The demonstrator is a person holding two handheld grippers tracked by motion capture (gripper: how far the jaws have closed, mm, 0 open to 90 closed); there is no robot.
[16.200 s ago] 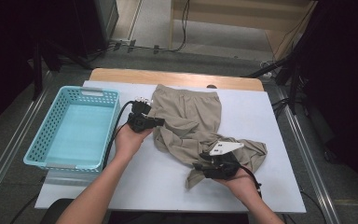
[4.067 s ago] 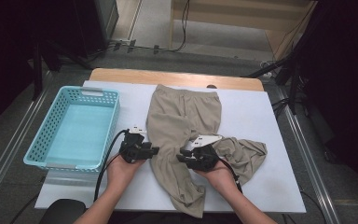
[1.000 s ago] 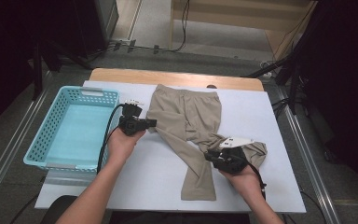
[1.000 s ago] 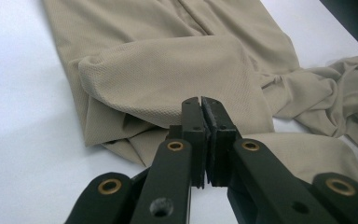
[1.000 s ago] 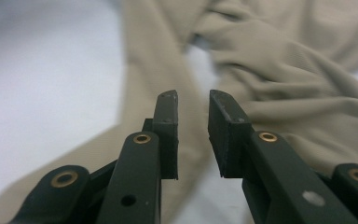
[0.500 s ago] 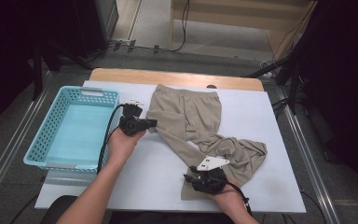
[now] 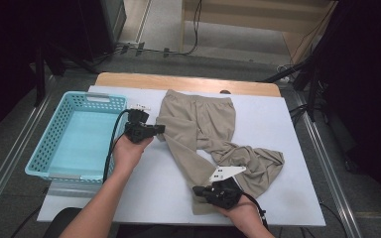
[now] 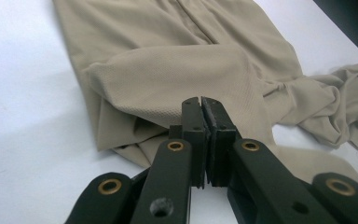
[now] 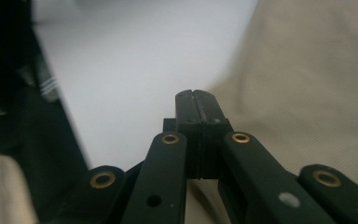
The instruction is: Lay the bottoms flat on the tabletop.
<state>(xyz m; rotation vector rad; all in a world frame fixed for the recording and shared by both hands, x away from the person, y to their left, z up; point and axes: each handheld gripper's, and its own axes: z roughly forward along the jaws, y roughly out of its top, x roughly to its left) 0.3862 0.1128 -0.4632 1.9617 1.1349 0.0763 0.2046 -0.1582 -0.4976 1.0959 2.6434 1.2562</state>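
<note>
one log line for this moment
left gripper: shut on trousers hip edge | right gripper: jaws just closed at trouser-leg hem | basket: empty

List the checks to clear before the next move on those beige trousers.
1. Left gripper shut at the trousers' side edge: ok; cloth between the pads: cannot tell.
2. Right gripper shut at the lower leg's hem: ok; hem caught: cannot tell.
3. Lower leg flat on the table: ok.
4. Other leg smoothed out: not ok, bunched to the right.
5. Basket ready to receive: ok.
</note>
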